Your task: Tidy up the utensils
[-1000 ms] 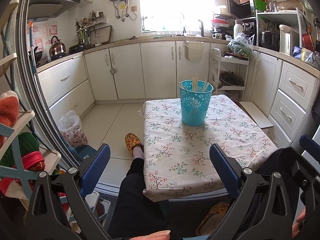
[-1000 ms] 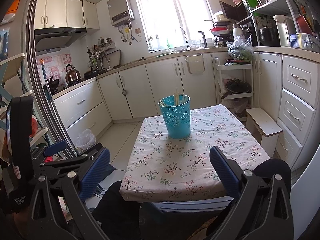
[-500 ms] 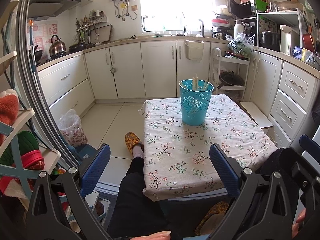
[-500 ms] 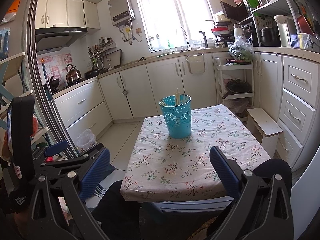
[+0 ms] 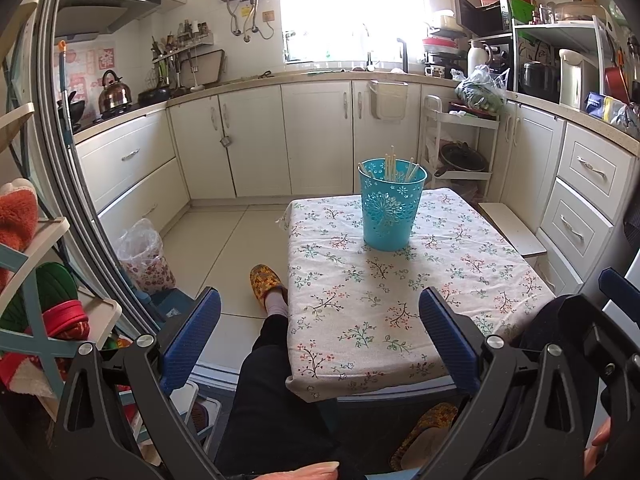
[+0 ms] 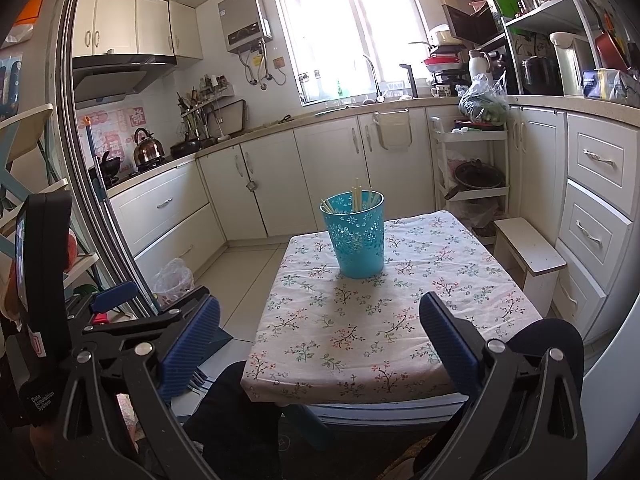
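A turquoise perforated bucket (image 5: pixel 390 208) stands on the far half of a small table with a floral cloth (image 5: pixel 400 312). Several pale chopsticks (image 5: pixel 391 166) stick up out of it. The bucket also shows in the right wrist view (image 6: pixel 357 236), with the chopsticks (image 6: pixel 356 196) in it. My left gripper (image 5: pixel 320 336) is open and empty, held back over the table's near left edge. My right gripper (image 6: pixel 320 340) is open and empty, held back over the table's near edge. Both are well short of the bucket.
The person's legs and a yellow slipper (image 5: pixel 264 282) are left of the table. A low white stool (image 6: pixel 528 252) stands at the table's right. White cabinets (image 5: pixel 316 136) line the walls. A bagged bin (image 5: pixel 144 256) sits on the floor at the left.
The left view has crept very slightly forward; the right view is nearly the same. Both grippers stay open and empty.
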Demonstrator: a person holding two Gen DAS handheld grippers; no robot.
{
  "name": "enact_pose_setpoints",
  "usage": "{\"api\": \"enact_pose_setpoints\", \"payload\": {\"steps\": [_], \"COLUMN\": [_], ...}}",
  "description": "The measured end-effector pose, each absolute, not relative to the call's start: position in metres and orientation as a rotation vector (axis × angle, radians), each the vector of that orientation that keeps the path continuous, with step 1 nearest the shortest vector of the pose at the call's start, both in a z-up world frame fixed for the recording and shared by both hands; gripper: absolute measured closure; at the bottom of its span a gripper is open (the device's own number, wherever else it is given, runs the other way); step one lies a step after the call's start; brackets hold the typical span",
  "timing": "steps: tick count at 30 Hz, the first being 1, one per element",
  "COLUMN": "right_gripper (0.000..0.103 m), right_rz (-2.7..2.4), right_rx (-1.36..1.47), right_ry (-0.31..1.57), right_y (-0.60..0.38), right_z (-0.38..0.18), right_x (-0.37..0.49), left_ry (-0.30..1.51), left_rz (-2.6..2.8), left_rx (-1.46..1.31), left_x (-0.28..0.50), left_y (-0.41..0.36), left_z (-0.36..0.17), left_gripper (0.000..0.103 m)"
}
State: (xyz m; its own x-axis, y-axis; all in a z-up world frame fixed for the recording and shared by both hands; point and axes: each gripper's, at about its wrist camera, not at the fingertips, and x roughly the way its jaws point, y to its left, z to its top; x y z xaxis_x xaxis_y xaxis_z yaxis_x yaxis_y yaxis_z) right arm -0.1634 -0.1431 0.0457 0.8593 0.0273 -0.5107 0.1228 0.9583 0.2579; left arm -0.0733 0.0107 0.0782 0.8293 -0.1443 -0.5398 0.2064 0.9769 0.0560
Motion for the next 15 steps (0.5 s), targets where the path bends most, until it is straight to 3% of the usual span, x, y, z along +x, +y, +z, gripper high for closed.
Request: {"api": "enact_pose_setpoints", "payload": {"steps": [15], "right_gripper": [0.007], "right_rz": [-0.041], "right_rx": [0.28], "right_ry": [0.53], "right_y": [-0.1437], "right_z": [0.0491], "right_x": [-0.1618], "left_ry": [0.573], "left_rz": [-0.188], "left_rx": [0.11], "left_x": [-0.0715], "left_y": [0.01], "left_z": [0.076], "left_gripper": [0.008]}}
